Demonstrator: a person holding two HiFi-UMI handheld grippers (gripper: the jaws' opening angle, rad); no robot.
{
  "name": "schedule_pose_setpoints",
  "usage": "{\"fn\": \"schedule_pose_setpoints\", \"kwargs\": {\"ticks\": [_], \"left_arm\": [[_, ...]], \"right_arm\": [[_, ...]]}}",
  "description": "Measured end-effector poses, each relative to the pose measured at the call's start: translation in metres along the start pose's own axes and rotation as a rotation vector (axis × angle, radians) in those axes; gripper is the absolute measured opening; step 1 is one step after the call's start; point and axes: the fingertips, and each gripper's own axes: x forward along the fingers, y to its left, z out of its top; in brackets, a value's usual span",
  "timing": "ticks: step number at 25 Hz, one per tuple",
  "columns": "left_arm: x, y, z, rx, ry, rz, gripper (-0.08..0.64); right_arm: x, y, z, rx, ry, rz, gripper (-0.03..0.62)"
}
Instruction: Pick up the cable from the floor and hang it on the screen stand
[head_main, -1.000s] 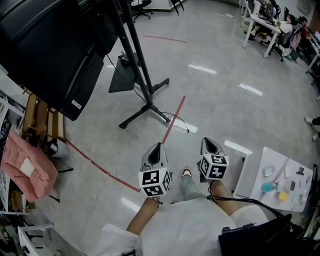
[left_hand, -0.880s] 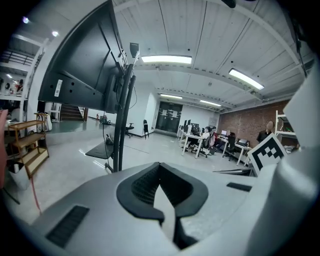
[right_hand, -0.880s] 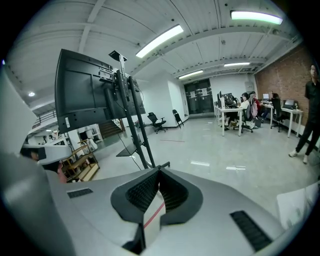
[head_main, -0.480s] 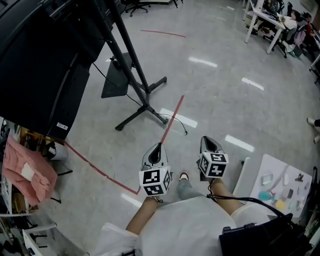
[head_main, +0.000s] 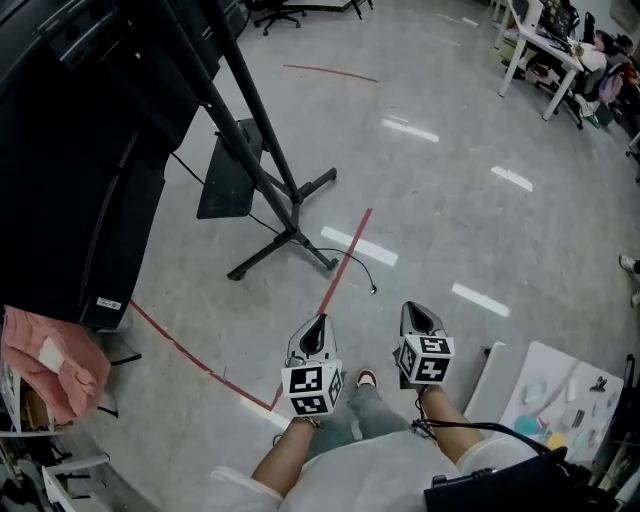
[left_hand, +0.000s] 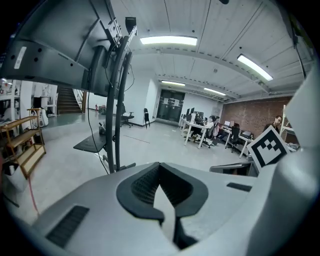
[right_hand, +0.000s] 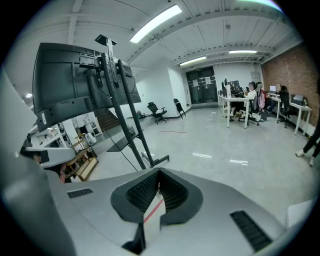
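A thin black cable (head_main: 352, 258) lies on the grey floor, its loose end near the red tape line, running back toward the foot of the screen stand (head_main: 268, 170). The stand's black legs carry a large dark screen (head_main: 70, 150) at upper left; both also show in the left gripper view as the stand (left_hand: 116, 100) and in the right gripper view as the screen (right_hand: 80, 80). My left gripper (head_main: 316, 324) and right gripper (head_main: 418, 312) hang side by side short of the cable, both shut and empty.
A red tape line (head_main: 345, 262) crosses the floor. A black flat shelf (head_main: 228, 172) sits on the stand base. A pink cloth (head_main: 45, 360) lies on a wooden rack at left. A white board with small items (head_main: 560, 395) is at lower right. Desks and people are far back (right_hand: 245, 102).
The view has shifted forward toward the stand; the screen and stand now fill more of the upper left, and the cable end lies closer ahead of both grippers. The jaws stayed shut.
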Motion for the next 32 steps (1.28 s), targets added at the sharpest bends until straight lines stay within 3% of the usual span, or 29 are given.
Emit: {"fn": "schedule_pose_setpoints", "kwargs": {"ticks": [8,17,24,32], "left_arm": [[0.105,0.051,-0.083,0.049,0.062,-0.059,0.003],[0.247,0.136,-0.222,0.09,0.012,-0.053,0.003],[0.343,0.191,-0.344,0.182,-0.014,-0.092,0.003],[0.418,0.229,-0.457,0.238,0.009,-0.146,0.003]], "right_arm": [[0.121,-0.021,-0.059,0.024,0.01,-0.041,0.017],[0.295,-0.058,-0.199,0.013,-0.004,-0.02,0.017],[0.418,-0.1,-0.315,-0.049,0.014,-0.037,0.018],[0.515,-0.152,-0.422,-0.087,0.076,-0.064,0.02]]}}
